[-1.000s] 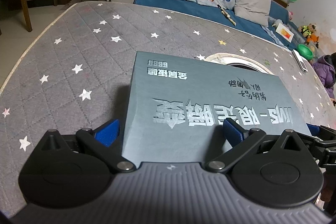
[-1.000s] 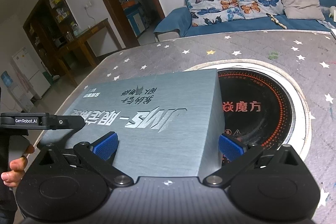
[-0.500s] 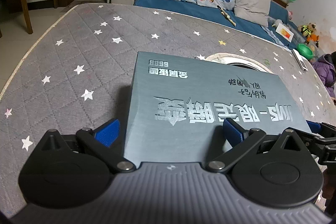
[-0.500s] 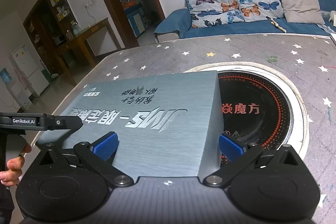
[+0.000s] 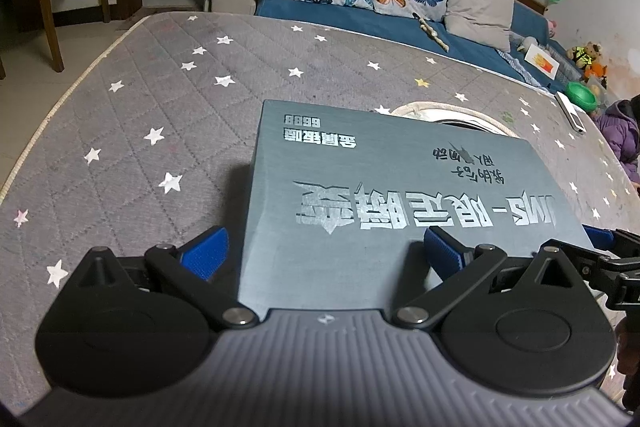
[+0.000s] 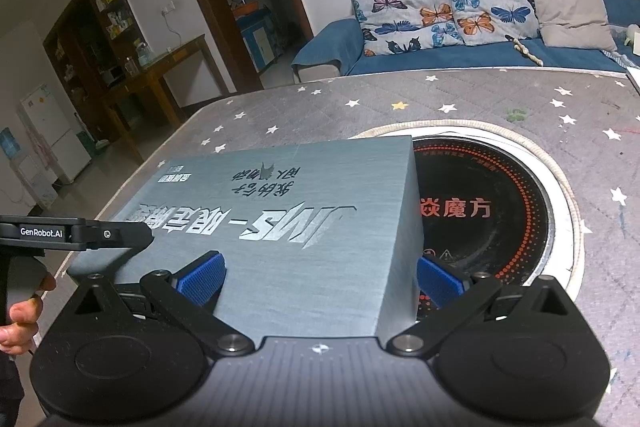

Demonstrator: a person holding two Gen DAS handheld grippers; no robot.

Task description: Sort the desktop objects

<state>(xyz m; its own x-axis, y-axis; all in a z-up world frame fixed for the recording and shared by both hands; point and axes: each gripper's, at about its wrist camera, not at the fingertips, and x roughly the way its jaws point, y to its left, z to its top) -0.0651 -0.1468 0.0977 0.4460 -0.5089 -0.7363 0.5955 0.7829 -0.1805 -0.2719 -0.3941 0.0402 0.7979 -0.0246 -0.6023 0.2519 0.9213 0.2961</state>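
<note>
Mid-carry or mid-placement, judging by the pose — grey box straddled at its near corners by left gripper and right gripper, fingers spread wide at each corner. Box over the table's middle, overlapping the round cooktop. Next: steady, level two-handed shift.

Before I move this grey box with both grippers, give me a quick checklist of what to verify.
1. Left gripper open, one finger beside the grey box's left side: ok.
2. Right gripper open, one finger beside the box's right side: ok.
3. Firm squeeze on the box: cannot tell.
4. Box lifted off the table cover: cannot tell.
5. Box clear of the cooktop: not ok, it hides the cooktop's left edge.
6. Cover to the left of the box bare: ok.
</note>
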